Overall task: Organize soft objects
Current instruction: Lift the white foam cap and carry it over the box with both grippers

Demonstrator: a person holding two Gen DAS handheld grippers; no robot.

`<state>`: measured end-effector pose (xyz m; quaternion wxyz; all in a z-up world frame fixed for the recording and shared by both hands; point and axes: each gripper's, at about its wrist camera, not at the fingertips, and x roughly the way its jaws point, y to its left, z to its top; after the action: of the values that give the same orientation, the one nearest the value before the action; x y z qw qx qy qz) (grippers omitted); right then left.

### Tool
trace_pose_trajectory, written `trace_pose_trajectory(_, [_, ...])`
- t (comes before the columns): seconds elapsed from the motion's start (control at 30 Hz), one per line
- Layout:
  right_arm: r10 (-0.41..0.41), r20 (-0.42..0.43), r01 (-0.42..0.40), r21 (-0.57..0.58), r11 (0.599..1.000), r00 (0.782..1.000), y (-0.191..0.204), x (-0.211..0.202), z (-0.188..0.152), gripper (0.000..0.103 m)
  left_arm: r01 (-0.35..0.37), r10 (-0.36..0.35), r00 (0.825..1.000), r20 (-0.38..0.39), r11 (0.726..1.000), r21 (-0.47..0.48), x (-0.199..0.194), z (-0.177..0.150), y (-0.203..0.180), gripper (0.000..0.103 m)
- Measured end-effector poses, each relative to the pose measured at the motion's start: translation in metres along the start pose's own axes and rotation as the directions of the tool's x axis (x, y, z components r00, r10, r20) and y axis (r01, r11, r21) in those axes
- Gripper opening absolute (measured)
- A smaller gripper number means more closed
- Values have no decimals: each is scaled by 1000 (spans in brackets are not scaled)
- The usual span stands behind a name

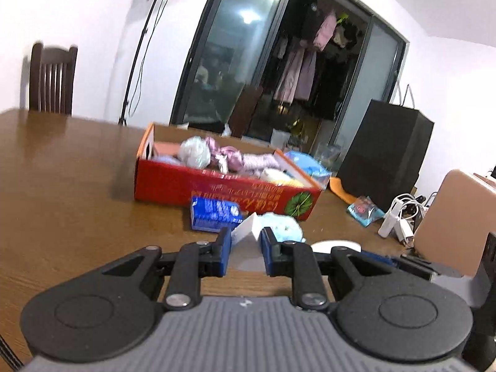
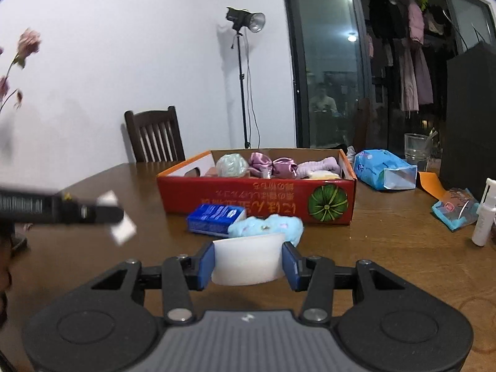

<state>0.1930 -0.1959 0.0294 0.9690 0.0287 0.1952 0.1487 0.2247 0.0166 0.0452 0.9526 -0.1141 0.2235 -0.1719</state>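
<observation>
My right tool (image 2: 248, 262) is grasping a white soft block (image 2: 248, 259) between its two blue pads, above the brown desk (image 2: 387, 248). My left tool (image 1: 246, 249) is released, with nothing between its pads. Just behind the block lies a light blue plush (image 2: 269, 226), beside a blue tissue pack (image 2: 214, 218). Behind them stands the red box (image 2: 241, 198), which already holds a pale ball, pink satin pieces and a lilac cloth.

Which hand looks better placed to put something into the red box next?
Probably the right: the right gripper already clamps a white soft block facing the red box, while the left gripper is open and empty.
</observation>
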Motion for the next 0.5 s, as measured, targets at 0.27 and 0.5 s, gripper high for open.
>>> trace_pose_trajectory(0.27, [14,32,-14,28,1000,999,-3,-14,7,46,53,-53,999,6,999,10,-2,9,-14,22])
trace_pose_trajectory(0.5, [48,48,-47,-27,999,998,-23,30,65,46,99,-96,995,-37,991,89,78,79,-5,22])
